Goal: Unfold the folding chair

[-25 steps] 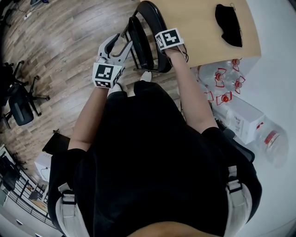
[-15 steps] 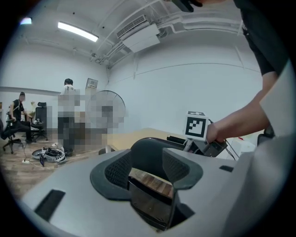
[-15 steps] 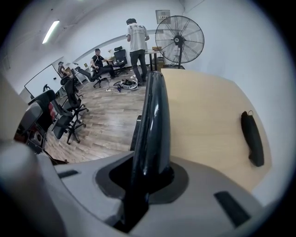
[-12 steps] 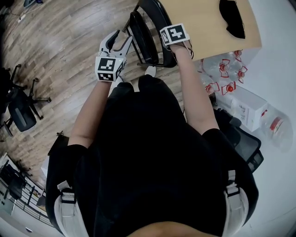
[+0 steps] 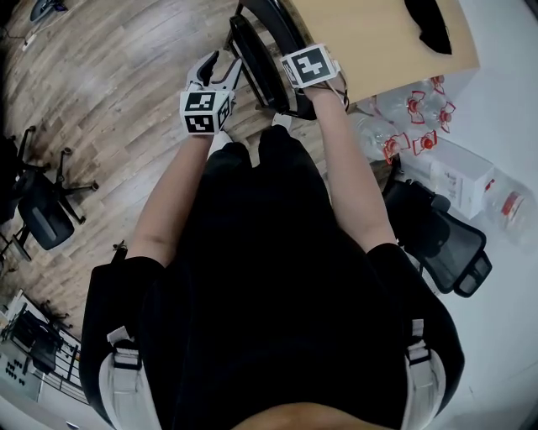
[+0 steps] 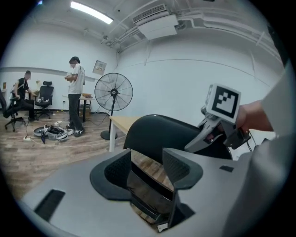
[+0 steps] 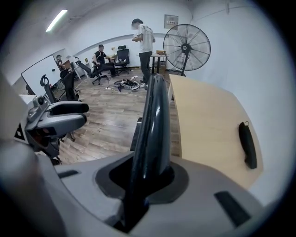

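Note:
The black folding chair (image 5: 267, 52) stands in front of me, beside the wooden table. My right gripper (image 5: 309, 77) points steeply down and is shut on the top edge of the backrest (image 7: 152, 115), which runs between its jaws (image 7: 145, 178). My left gripper (image 5: 210, 84) is shut on the edge of the seat panel (image 6: 149, 193). That dark panel sits between the left gripper's pads (image 6: 115, 172). The curved backrest (image 6: 157, 134) and the right gripper (image 6: 217, 125) show beyond the left jaws. The left gripper (image 7: 64, 115) appears at the left of the right gripper view.
A wooden table (image 5: 378, 38) with a black pouch (image 5: 429, 21) is right behind the chair. Plastic bottles (image 5: 412, 117), a white box (image 5: 461, 178) and a black office chair (image 5: 445, 243) lie to my right. Another office chair (image 5: 42, 210) is left. People (image 6: 75, 97) and a fan (image 6: 113, 95) stand far off.
Both grippers have kept their hold and moved with the chair, away from my body and higher in the head view. The left gripper has drawn closer to the right one.

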Demonstrator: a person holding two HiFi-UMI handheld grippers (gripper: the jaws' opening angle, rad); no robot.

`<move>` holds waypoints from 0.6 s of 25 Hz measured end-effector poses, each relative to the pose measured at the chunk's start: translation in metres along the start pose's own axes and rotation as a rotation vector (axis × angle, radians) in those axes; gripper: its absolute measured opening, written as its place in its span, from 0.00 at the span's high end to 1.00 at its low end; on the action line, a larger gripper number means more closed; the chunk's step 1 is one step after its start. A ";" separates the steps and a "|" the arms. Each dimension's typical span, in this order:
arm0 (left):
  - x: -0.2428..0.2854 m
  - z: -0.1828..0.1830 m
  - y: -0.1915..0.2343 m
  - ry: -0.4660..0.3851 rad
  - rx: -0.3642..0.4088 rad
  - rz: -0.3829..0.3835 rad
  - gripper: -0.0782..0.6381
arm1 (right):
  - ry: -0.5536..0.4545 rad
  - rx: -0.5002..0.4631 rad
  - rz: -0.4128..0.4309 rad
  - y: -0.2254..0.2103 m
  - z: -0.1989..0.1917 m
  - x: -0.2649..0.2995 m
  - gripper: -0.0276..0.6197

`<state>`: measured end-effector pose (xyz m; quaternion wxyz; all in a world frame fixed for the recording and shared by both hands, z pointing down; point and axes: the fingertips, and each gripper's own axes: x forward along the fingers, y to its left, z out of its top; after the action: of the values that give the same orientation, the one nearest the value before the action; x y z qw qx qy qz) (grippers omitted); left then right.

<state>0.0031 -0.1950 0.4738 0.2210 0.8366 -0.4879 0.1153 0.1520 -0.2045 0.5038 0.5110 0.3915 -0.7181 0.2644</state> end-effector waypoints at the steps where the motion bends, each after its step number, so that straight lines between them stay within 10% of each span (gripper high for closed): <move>1: 0.001 -0.006 0.005 0.013 -0.023 0.004 0.60 | -0.002 -0.001 -0.004 0.006 0.001 0.000 0.86; 15: 0.041 -0.080 0.055 0.163 -0.238 0.098 0.59 | -0.029 -0.055 -0.039 0.058 0.020 -0.003 0.86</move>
<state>-0.0222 -0.2112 0.5749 0.3515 0.7675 -0.5188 0.1349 0.0940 -0.1869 0.4953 0.5161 0.3950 -0.7247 0.2288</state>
